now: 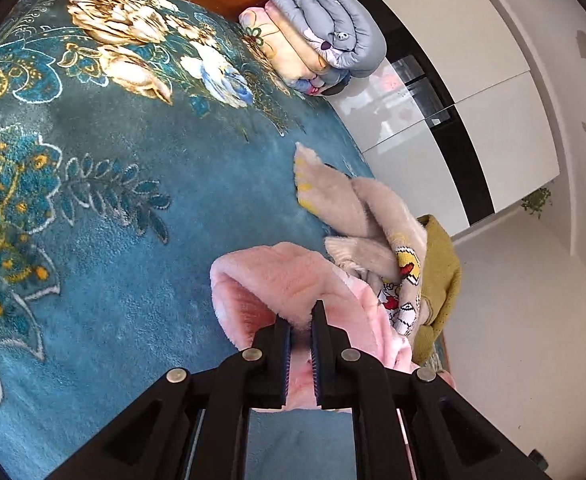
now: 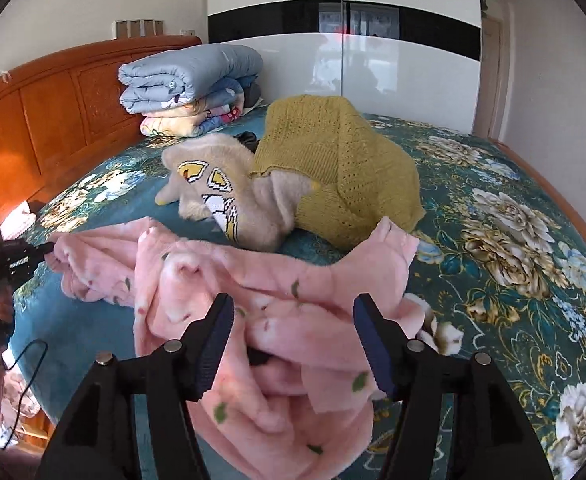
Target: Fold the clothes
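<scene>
Left hand-held gripper [image 1: 301, 316] pinches pink fleece garment [image 1: 289, 276]; right hand-held gripper [image 2: 293, 312] gapes over it.

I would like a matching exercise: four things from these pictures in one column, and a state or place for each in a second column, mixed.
1. left gripper
2. right gripper
3. mustard knit sweater
4. folded quilts

a. stacked by the wooden headboard
b. open above the pink cloth
c. shut on the pink fleece garment
d. heaped beside the beige plush garment

Pairs: 1-c, 2-b, 3-d, 4-a
</scene>
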Available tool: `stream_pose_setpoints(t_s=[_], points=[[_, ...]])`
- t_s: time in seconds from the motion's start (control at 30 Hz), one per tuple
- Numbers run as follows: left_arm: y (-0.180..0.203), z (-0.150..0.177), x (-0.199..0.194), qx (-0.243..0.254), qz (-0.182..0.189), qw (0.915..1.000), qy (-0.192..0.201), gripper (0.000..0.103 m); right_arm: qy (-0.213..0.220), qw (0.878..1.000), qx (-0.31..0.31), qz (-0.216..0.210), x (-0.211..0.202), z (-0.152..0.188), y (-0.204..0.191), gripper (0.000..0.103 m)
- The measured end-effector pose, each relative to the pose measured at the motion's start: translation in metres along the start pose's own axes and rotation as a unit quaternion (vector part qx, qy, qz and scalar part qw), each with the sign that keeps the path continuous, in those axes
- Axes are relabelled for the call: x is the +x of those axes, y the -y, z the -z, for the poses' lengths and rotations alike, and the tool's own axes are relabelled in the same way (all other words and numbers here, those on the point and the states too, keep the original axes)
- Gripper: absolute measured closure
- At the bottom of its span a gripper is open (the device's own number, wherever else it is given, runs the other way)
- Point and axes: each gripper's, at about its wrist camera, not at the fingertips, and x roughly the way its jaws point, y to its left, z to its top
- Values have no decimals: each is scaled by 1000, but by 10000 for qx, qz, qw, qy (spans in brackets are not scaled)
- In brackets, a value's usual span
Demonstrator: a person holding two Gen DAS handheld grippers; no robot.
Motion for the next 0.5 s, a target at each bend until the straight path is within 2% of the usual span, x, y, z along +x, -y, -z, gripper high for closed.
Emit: stream_pose_setpoints(t_s=[0.07,0.17,0.27,0.43,0.47,0.5], points=[[2,1,0,-14,32,10000,5,94,-403,9982,-283,-336,7,29,-20,40],[6,4,4,-18,99,9999,-38,93,-959,9928,-577,-434,30,69,-43,40],[7,5,8,22,151,9998,-113,93,-1288,9897,-377,-503,52,86,-46,40],[0,5,4,-40,183,9997,-128,93,-1358,9876,-783,50,63,90,-64,43],[-2,6,3,-58,194,9997,-134,92,-1244,9878,-903,245,59,89,-69,50],[-3,6,3,-77,205,9997,-140,92,-1076,9883,-1014,362,53,88,-73,52]])
